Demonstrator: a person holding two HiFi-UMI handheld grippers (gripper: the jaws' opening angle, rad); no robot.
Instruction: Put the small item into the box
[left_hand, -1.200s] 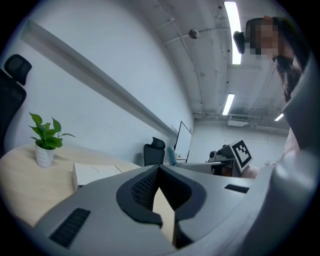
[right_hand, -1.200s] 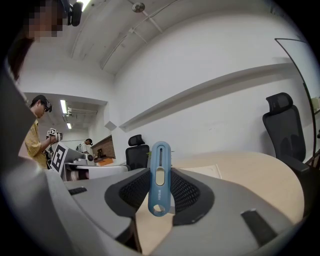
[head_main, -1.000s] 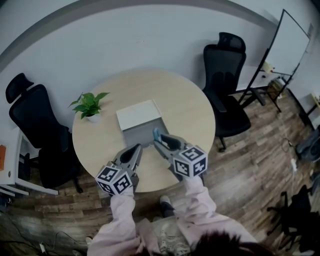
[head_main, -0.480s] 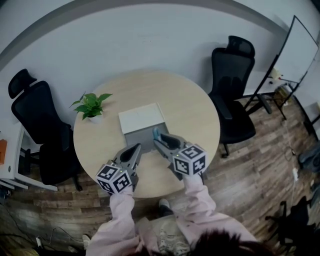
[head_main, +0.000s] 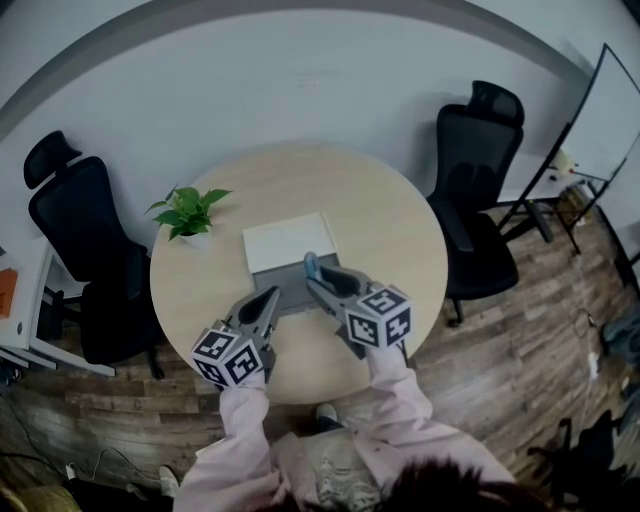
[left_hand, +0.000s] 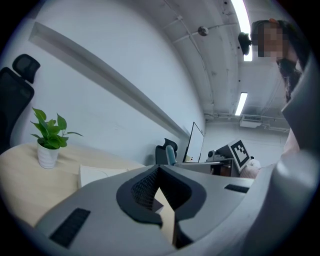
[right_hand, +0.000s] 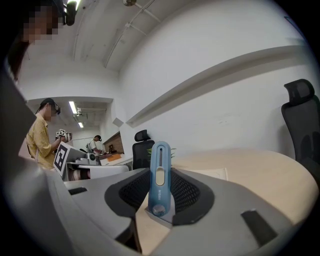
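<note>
Left-hand grey gripper (head_main: 270, 296), its jaws closed together with nothing between them, hovers over the near part of a round, pale wooden table (head_main: 390, 230), just beside an open grey box (head_main: 292, 290) whose white lid (head_main: 288, 243) lies folded back. To its right, the right gripper (head_main: 313, 281) clamps a slim blue plastic tool (right_hand: 160, 172) upright between its pads, above the box's front right corner. A black office chair (head_main: 480, 180) stands beyond the table.

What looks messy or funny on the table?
Nothing stands out. The plant stands upright, the box sits flat on the table, and the right gripper holds the blue item upright between its jaws. Nothing is spilled.
</note>
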